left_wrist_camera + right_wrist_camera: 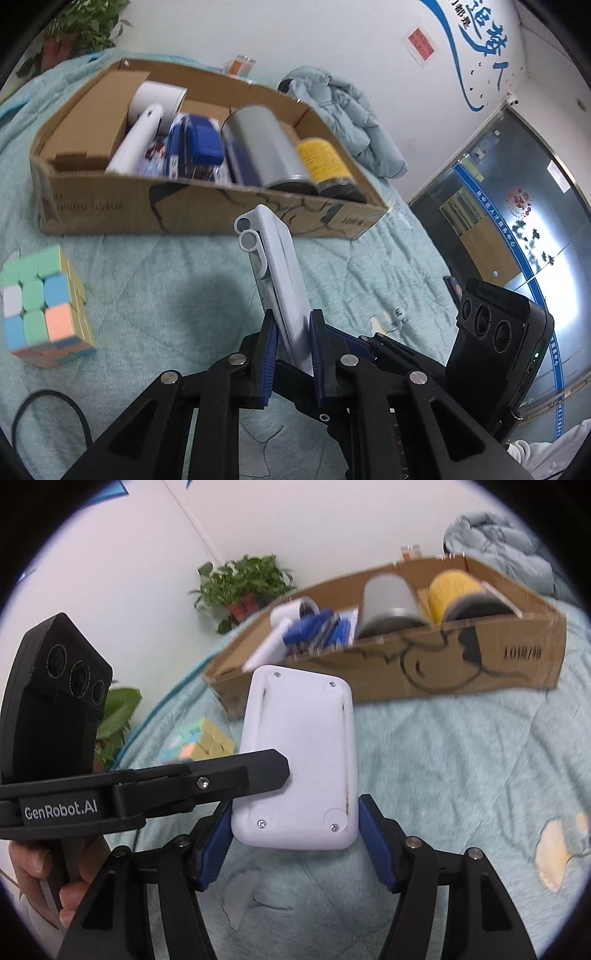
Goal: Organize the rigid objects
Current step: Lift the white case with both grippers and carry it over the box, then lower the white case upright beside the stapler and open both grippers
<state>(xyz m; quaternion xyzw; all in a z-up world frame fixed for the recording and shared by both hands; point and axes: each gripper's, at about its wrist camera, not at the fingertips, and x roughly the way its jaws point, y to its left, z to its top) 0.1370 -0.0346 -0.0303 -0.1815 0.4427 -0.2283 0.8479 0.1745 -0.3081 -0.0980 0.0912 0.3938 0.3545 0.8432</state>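
while the cardboard box (207,206) waits beyond on the blanket, the left gripper (293,354) pinches the flat white device (284,280) by its faces. the right gripper (293,843) half-closed flanks its edges, contact unclear, probably steadying a handover.

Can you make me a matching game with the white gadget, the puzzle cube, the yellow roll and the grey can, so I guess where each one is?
Things:
1. white gadget
2. puzzle cube
3. yellow roll
4. grey can

Places:
A. on the teal blanket, outside the cardboard box
B. at one end of the box
C. clamped in the left gripper, off the blanket
D. lying in the box next to the yellow roll

Pairs: 1-C, 2-A, 3-B, 4-D
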